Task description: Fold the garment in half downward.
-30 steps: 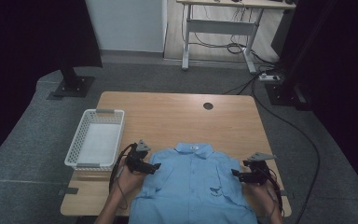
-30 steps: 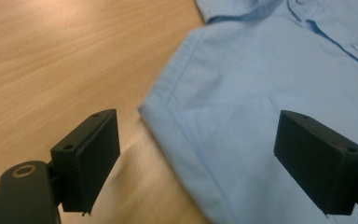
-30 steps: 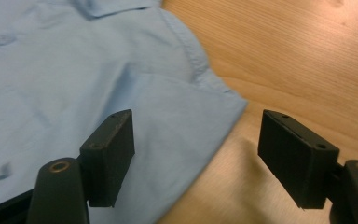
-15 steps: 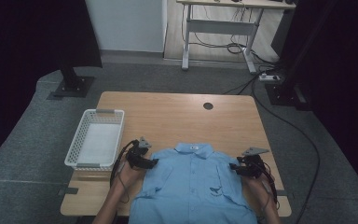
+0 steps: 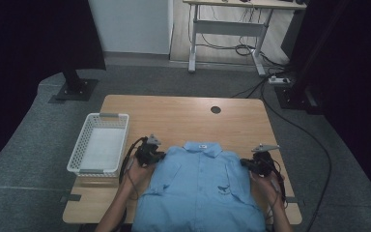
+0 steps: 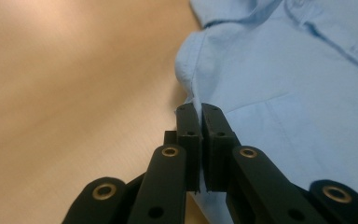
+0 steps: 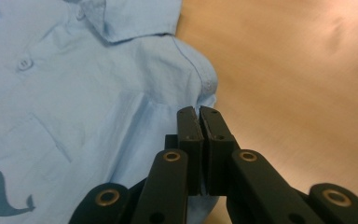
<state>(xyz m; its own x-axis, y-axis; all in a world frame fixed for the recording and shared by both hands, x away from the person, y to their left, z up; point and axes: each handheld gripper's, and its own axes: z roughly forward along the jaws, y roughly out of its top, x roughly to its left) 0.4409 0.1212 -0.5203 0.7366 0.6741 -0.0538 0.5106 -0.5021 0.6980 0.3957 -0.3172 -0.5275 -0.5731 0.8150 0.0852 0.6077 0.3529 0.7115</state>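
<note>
A light blue collared shirt [image 5: 200,188] lies face up on the wooden table [image 5: 183,116], collar toward the far side, a small dark whale print on its chest. My left gripper [image 5: 155,157] has just closed and is shut on the shirt's left shoulder edge [image 6: 193,95], the cloth pinched between its pads. My right gripper [image 5: 247,164] has just closed too and is shut on the shirt's right shoulder edge [image 7: 205,100]. Both hands rest at the shirt's sides. The shirt's lower part hangs over the near table edge.
A white mesh basket [image 5: 99,145] sits at the table's left edge, beside my left hand. A dark round hole [image 5: 216,109] marks the far part of the tabletop. Bare wood lies beyond the collar. Cables trail from both grippers.
Both grippers have moved inward onto the shirt's shoulders and their jaws have closed on the cloth. The shirt's shoulders have bunched up slightly.
</note>
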